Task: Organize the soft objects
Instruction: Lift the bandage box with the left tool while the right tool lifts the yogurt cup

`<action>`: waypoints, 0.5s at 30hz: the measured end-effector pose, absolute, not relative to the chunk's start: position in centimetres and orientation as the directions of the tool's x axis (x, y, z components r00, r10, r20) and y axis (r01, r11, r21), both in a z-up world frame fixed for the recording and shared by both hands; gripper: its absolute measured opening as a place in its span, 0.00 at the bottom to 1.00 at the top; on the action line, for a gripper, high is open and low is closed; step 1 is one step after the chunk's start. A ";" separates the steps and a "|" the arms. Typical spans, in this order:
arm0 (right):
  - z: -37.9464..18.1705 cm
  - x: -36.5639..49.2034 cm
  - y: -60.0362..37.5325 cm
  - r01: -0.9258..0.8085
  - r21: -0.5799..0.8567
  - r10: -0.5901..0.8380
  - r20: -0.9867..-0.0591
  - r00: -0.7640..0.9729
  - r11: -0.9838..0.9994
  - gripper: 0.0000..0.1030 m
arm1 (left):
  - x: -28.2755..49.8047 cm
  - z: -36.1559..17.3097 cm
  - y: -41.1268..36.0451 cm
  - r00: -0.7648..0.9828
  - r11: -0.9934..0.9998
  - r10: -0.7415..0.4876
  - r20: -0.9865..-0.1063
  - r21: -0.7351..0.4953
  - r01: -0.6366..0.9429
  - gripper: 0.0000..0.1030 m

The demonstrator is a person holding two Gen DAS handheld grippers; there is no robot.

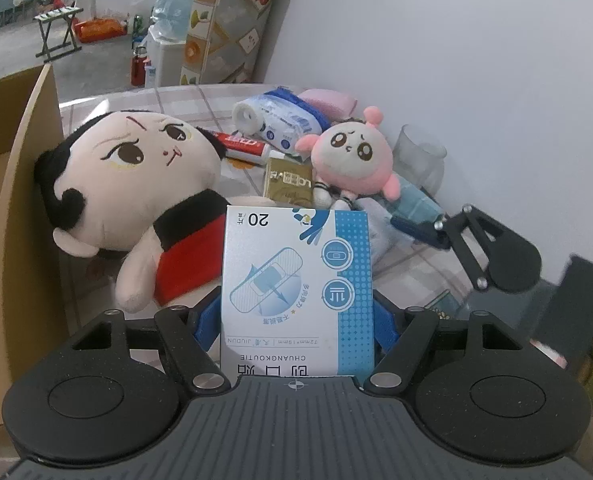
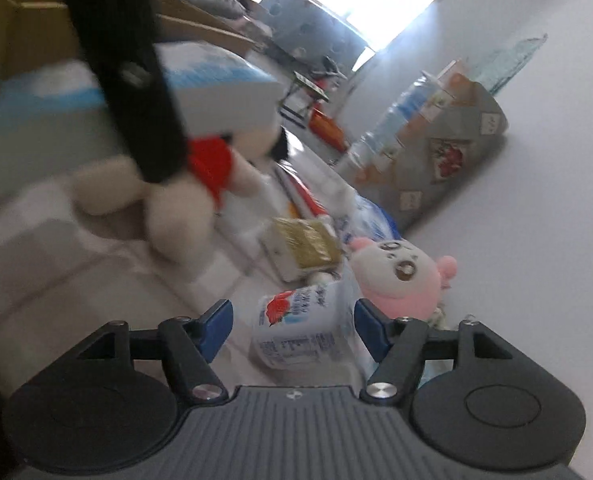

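My left gripper (image 1: 296, 316) is shut on a white and blue bandage box (image 1: 296, 272), which stands upright between the blue pads. Behind it a big plush doll (image 1: 128, 168) with black hair and a red top lies against a cardboard box (image 1: 12, 208). A small pink plush (image 1: 354, 156) sits further right. In the blurred, rolled right wrist view, my right gripper (image 2: 295, 330) straddles a small white packet (image 2: 304, 332) with a red picture. One pad meets the packet's side and the other stands clear of it. The pink plush (image 2: 400, 276) lies just beyond.
On the checked tablecloth (image 1: 200, 104) lie a red toothpaste tube (image 1: 244, 146), a wrapped tissue roll (image 1: 280, 120), a pink cloth (image 1: 328, 100), a gold box (image 1: 288, 182) and a glass cup (image 1: 420, 156). A white wall runs along the right.
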State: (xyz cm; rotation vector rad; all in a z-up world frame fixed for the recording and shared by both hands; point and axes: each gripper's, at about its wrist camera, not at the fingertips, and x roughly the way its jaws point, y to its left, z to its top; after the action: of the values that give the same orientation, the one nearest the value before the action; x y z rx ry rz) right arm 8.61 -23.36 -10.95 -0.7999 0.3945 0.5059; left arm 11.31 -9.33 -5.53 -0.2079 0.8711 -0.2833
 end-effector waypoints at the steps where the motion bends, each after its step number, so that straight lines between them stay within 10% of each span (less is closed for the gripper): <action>1: -10.6 8.6 -23.5 -0.577 -0.563 0.289 -0.520 0.804 0.591 0.57 | 11.3 -5.6 -9.3 0.608 0.942 -0.328 -0.723 -0.295 0.158 0.70; 15: -8.5 13.6 -29.7 -0.468 0.129 0.463 -0.512 0.724 0.874 0.76 | 11.1 -5.2 -8.8 0.626 0.941 -0.327 -0.708 -0.308 0.144 0.70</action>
State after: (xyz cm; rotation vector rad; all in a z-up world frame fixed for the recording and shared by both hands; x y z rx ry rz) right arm 13.59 -29.66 -8.53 -0.0097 0.5621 0.5140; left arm 11.10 -8.77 -5.21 -0.2310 0.8546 -0.2727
